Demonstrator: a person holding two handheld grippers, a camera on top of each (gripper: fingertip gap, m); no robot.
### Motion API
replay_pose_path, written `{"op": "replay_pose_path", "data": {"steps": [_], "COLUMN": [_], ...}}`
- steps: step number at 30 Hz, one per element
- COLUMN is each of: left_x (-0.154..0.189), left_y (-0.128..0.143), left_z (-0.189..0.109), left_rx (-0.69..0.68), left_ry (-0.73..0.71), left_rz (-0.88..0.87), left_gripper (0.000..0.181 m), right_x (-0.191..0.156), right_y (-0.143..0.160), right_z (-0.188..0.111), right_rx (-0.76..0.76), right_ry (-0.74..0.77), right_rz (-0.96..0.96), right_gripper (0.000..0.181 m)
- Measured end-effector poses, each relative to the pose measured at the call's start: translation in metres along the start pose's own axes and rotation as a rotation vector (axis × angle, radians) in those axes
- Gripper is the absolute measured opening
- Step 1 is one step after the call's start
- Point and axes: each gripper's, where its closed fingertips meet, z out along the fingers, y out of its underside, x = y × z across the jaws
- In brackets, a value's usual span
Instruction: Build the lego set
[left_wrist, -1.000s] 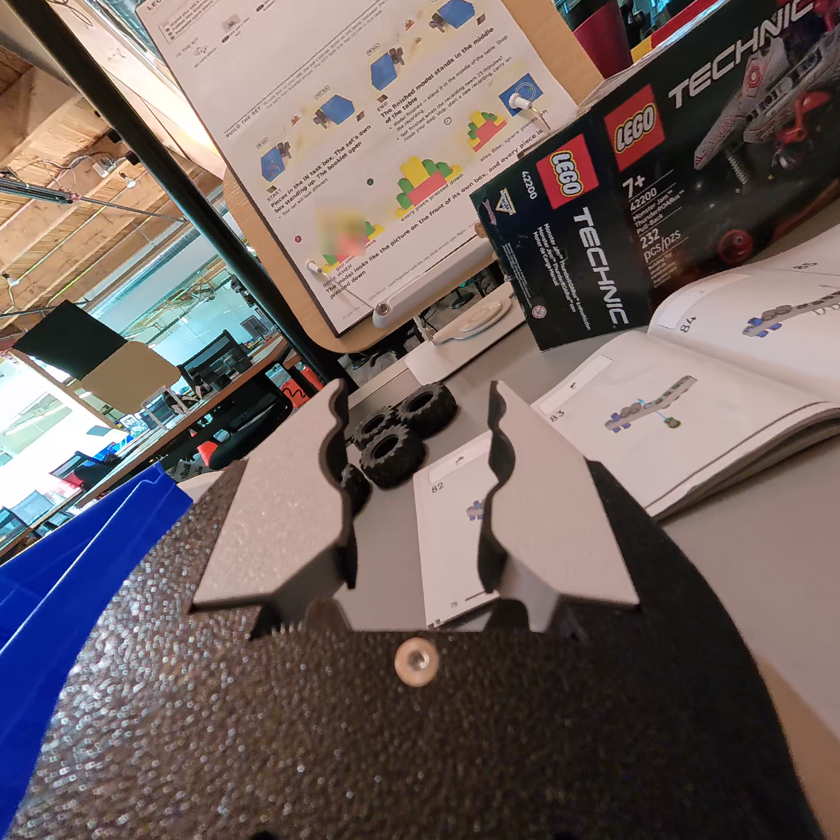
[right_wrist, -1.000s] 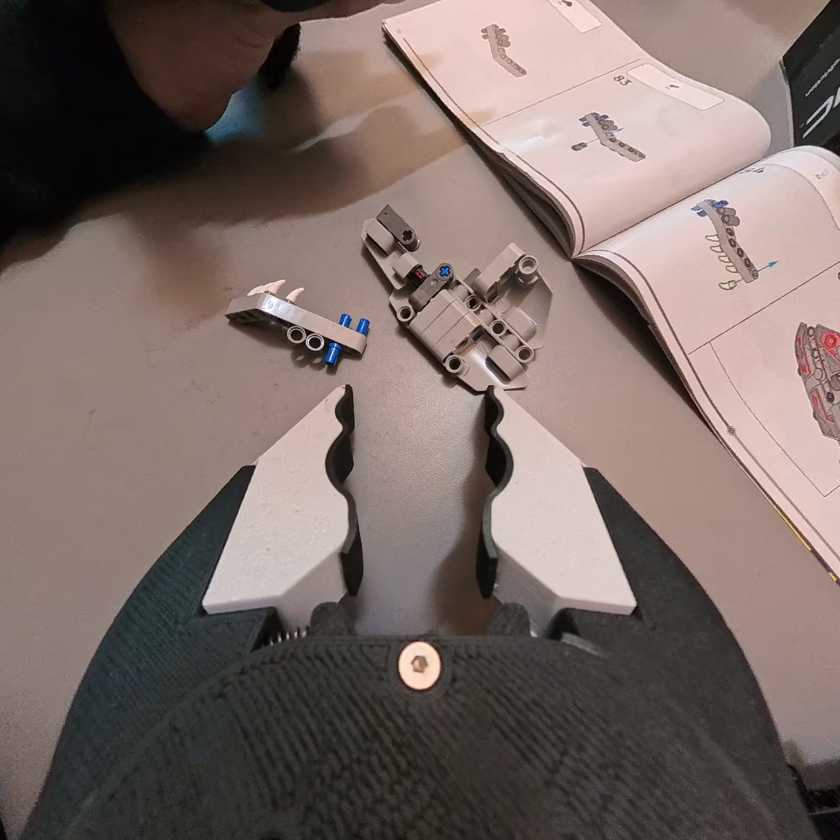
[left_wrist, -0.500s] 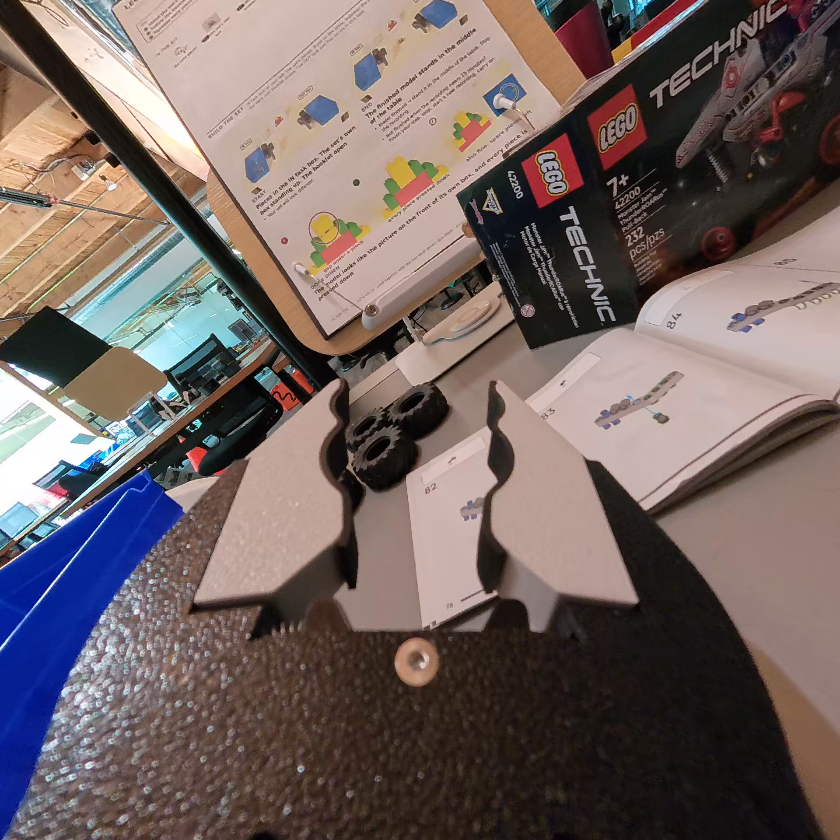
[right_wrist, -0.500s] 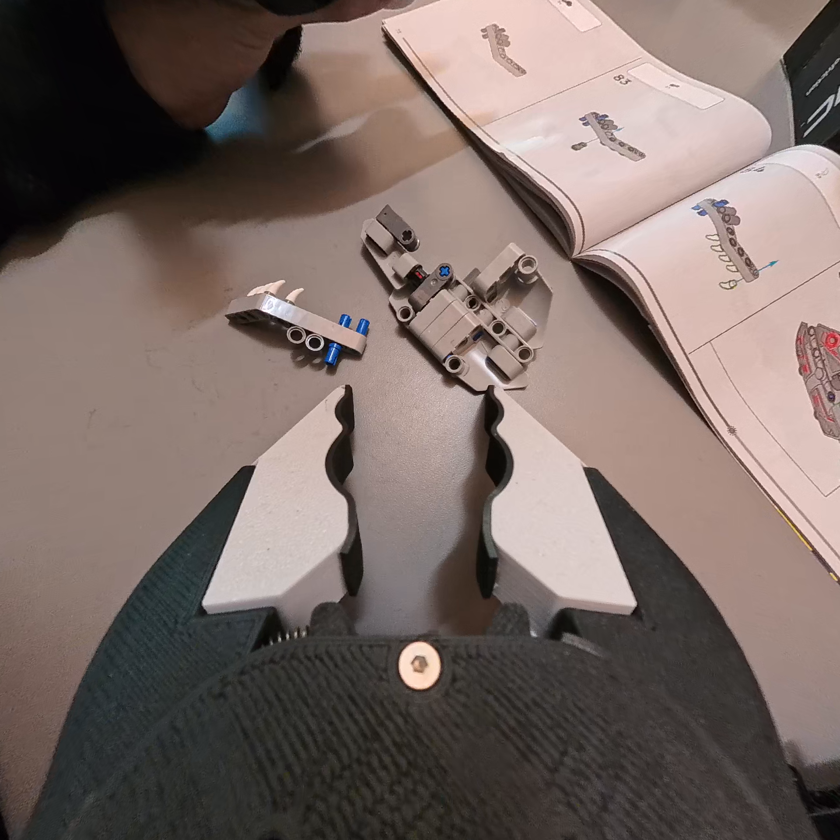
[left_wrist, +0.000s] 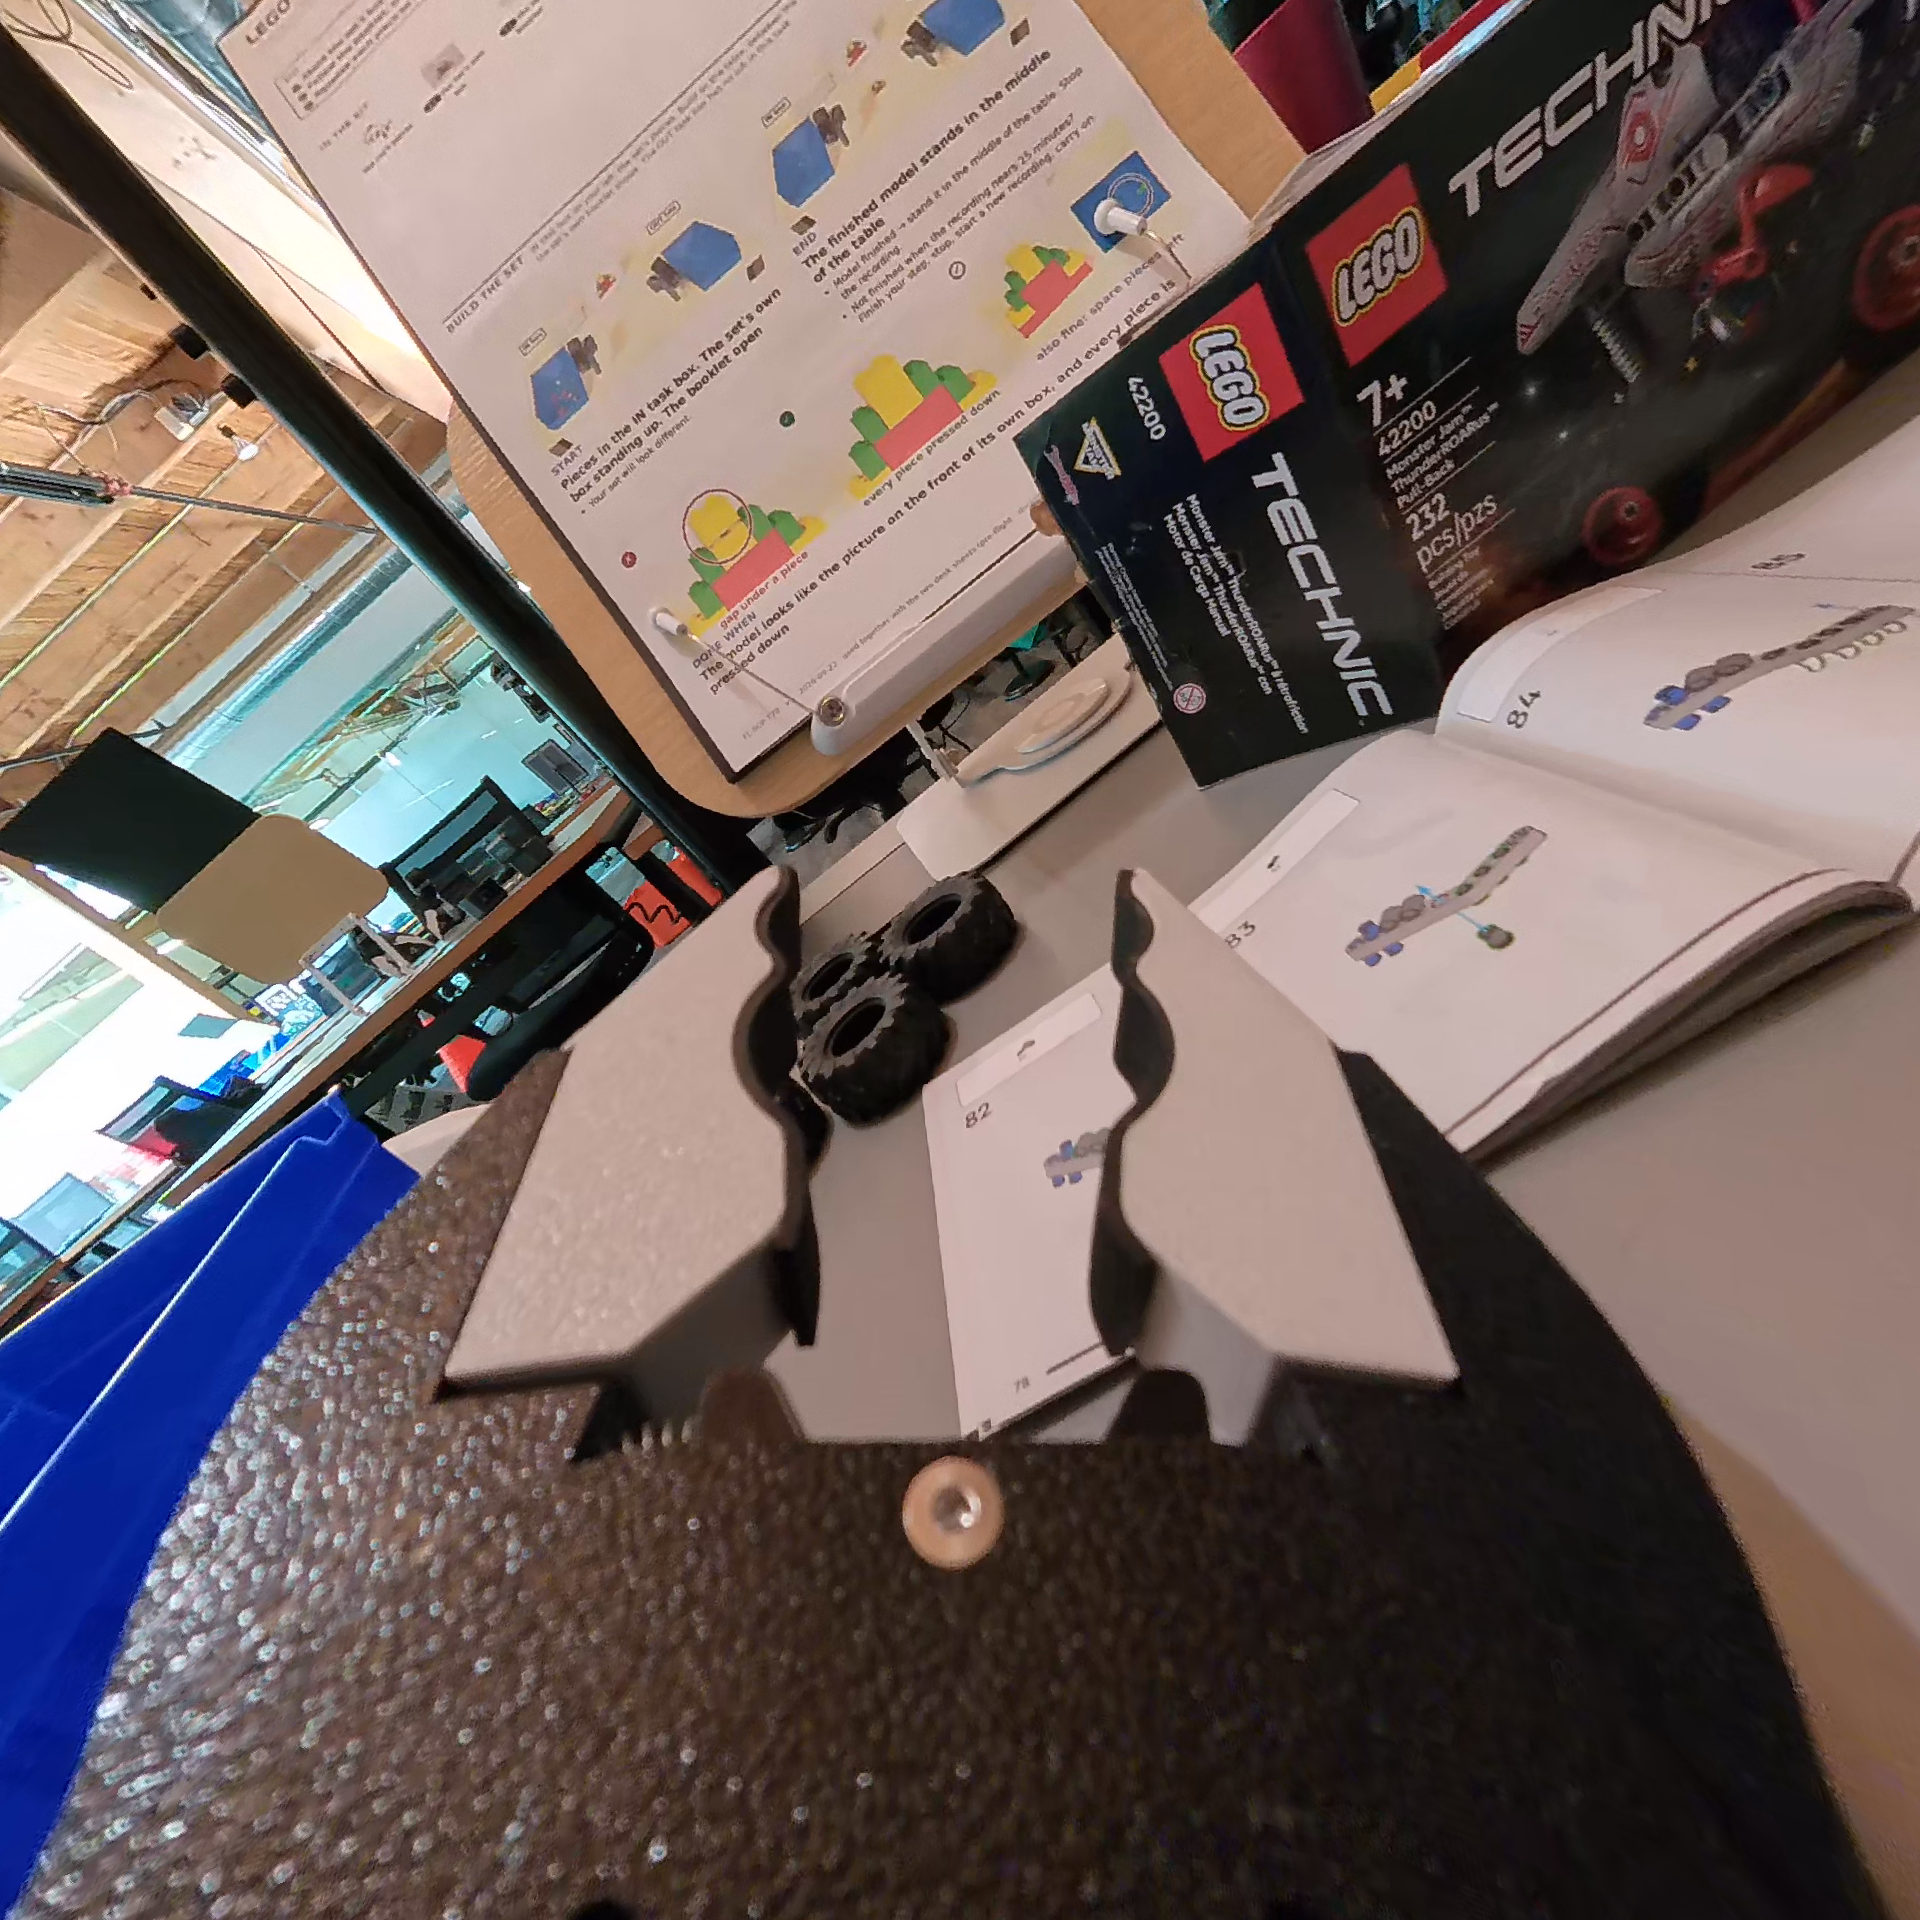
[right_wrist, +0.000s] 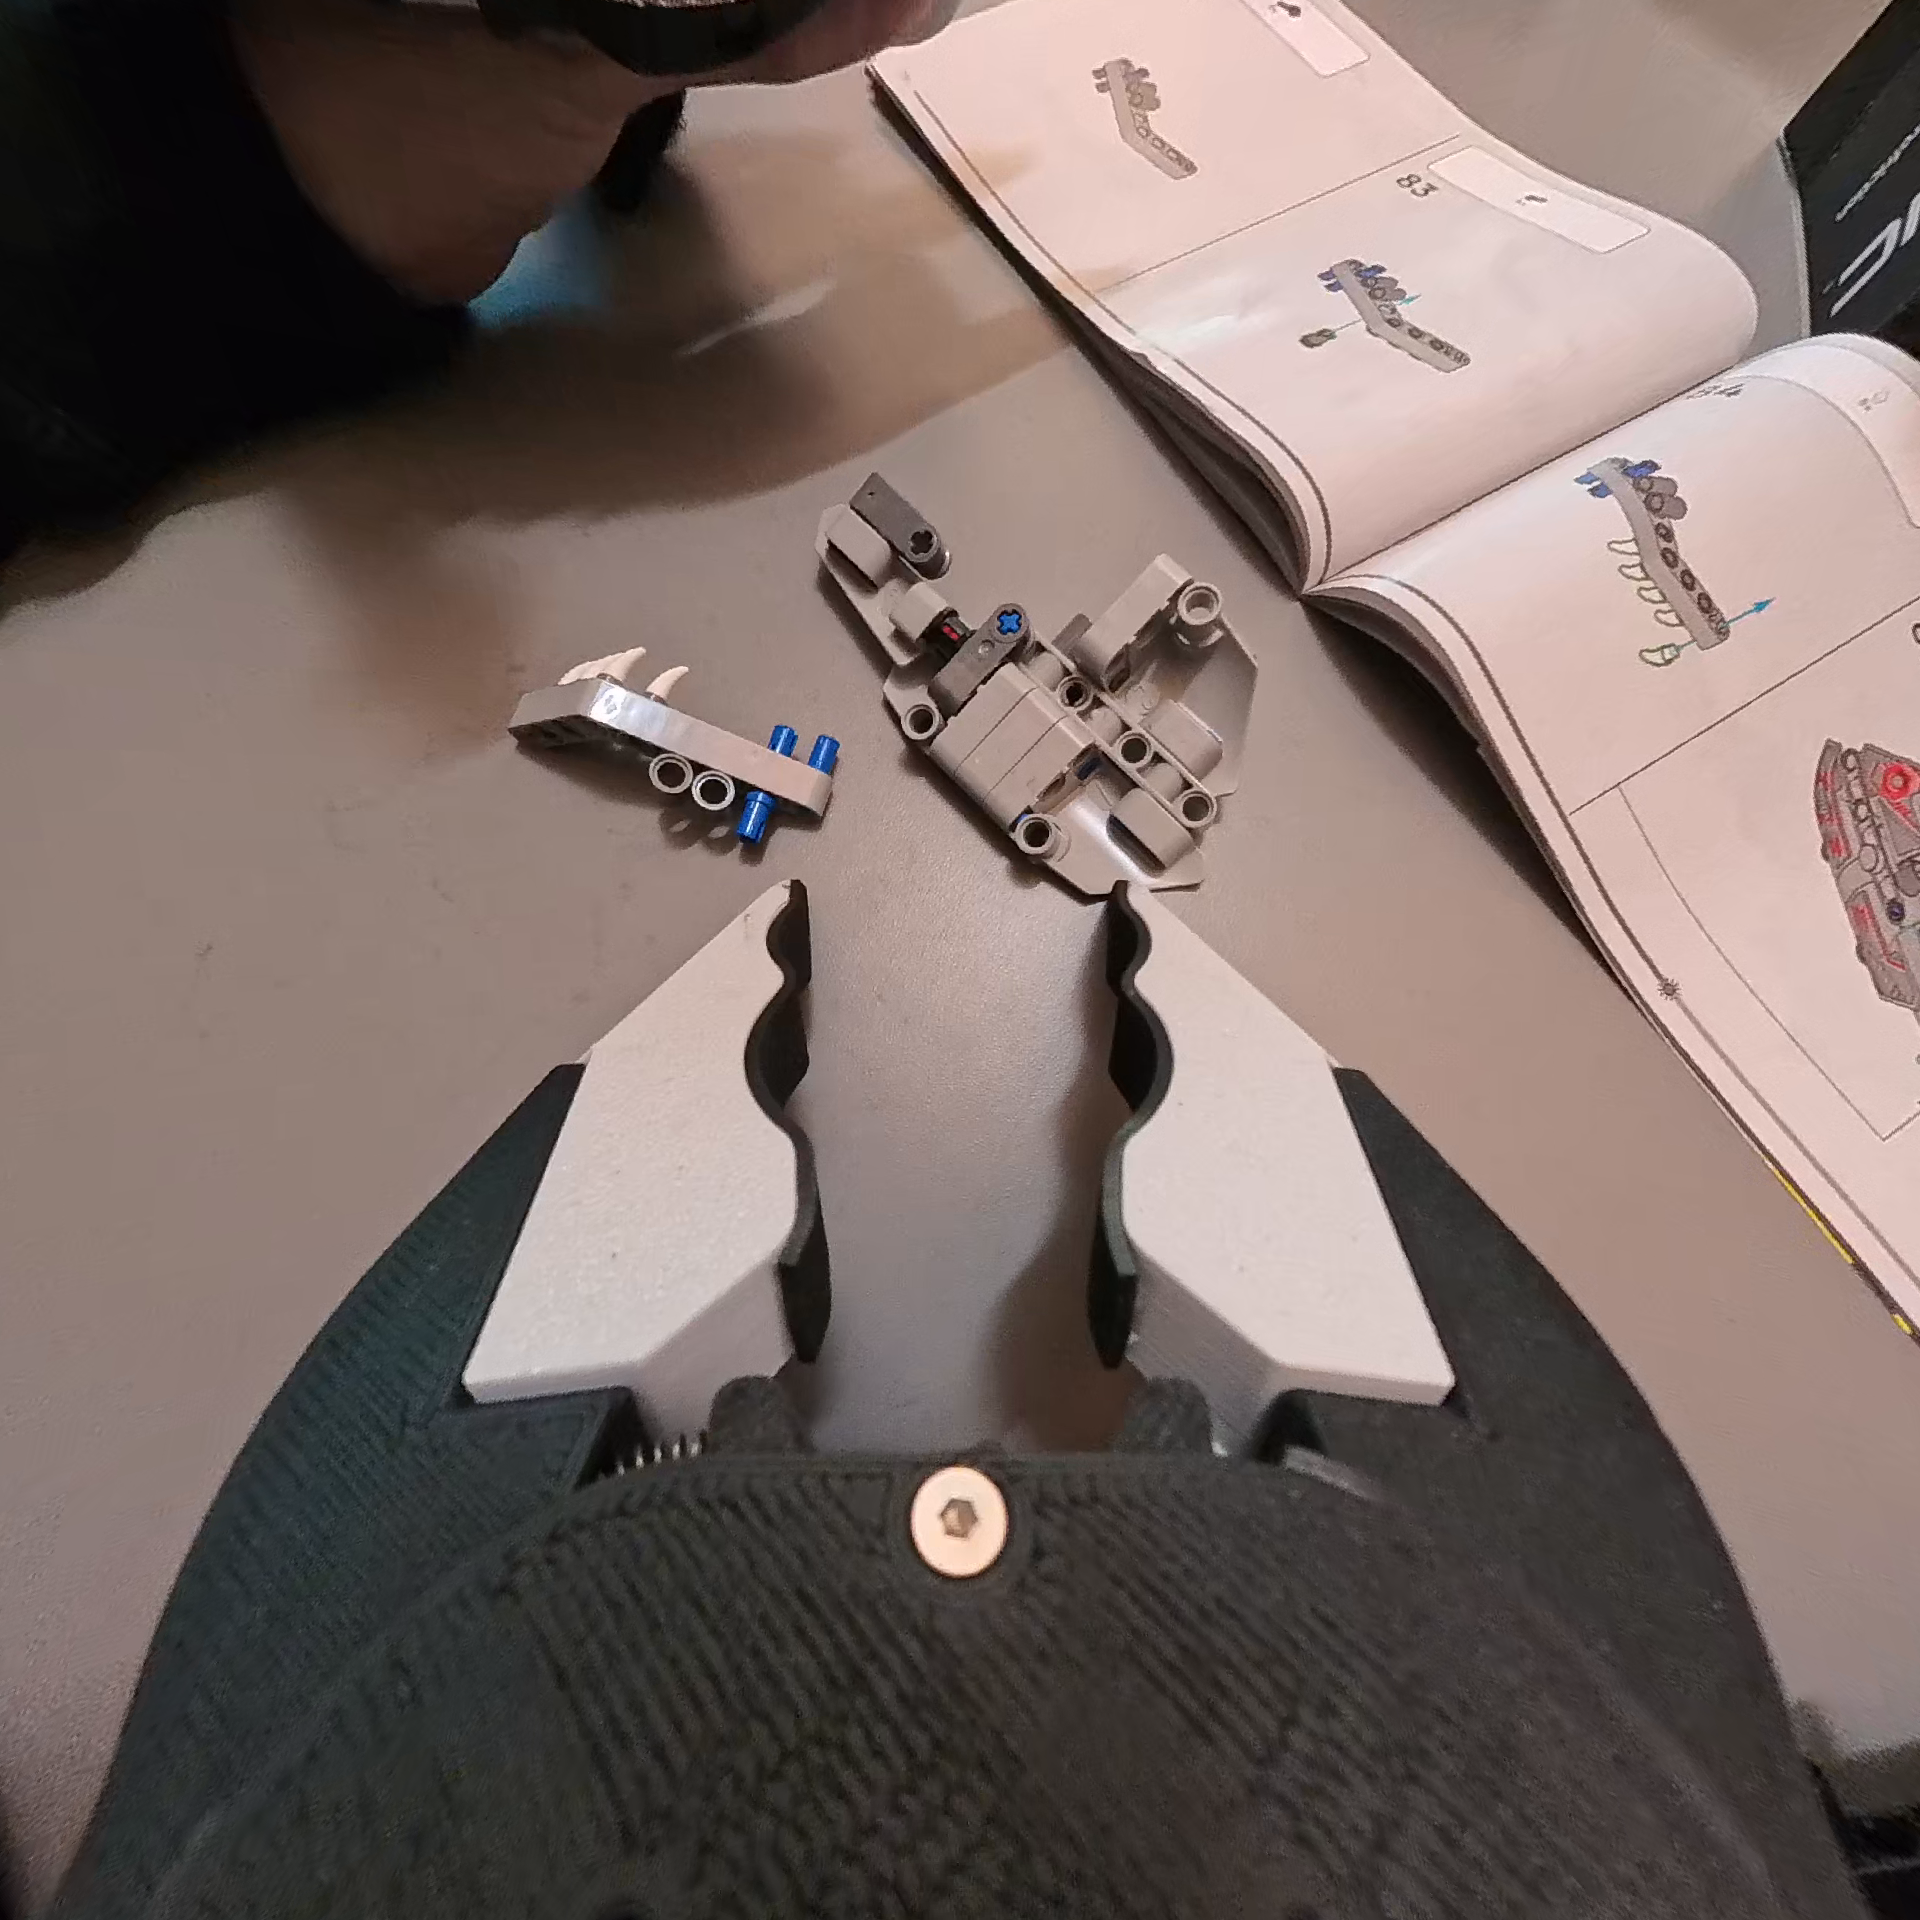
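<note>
right claw (right_wrist: 956, 904) hides grey assembly's (right_wrist: 1049, 727) edge

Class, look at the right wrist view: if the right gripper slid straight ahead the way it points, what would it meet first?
Probably the larger grey assembly: its near edge lies just beyond the right gripper, by one fingertip. The toothed grey beam sits off to the side. Height above the table is unclear.
</note>
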Motion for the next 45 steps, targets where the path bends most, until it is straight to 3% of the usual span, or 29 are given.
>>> {"op": "replay_pose_path", "data": {"steps": [25,31,35,41,42,45], "left_x": [0.003,-0.038,-0.105,-0.222,-0.222,-0.177], "left_y": [0.000,-0.001,0.029,0.104,0.115,0.140], "left_z": [0.001,-0.016,-0.044,-0.101,-0.103,-0.098], "left_rx": [-0.005,-0.096,-0.283,-0.510,-0.536,-0.625], "left_ry": [-0.008,-0.066,-0.126,-0.245,-0.195,0.087], "left_rz": [0.040,-0.099,-0.167,-0.316,-0.370,-0.607], "left_gripper": [0.058,0.058,0.062,0.064,0.068,0.080], "right_x": [0.002,0.006,0.008,0.005,0.005,0.001], "right_y": [-0.004,-0.004,-0.002,0.000,0.001,-0.008], "right_z": [0.005,0.004,0.002,0.002,0.001,-0.002], "right_rx": [0.000,0.002,0.001,-0.021,-0.041,-0.073], "right_ry": [0.003,0.045,0.064,0.025,0.027,0.042], "right_rz": [-0.002,0.000,0.011,0.023,0.028,0.011], "right_gripper": [0.057,0.066,0.072,0.080,0.081,0.080]}}
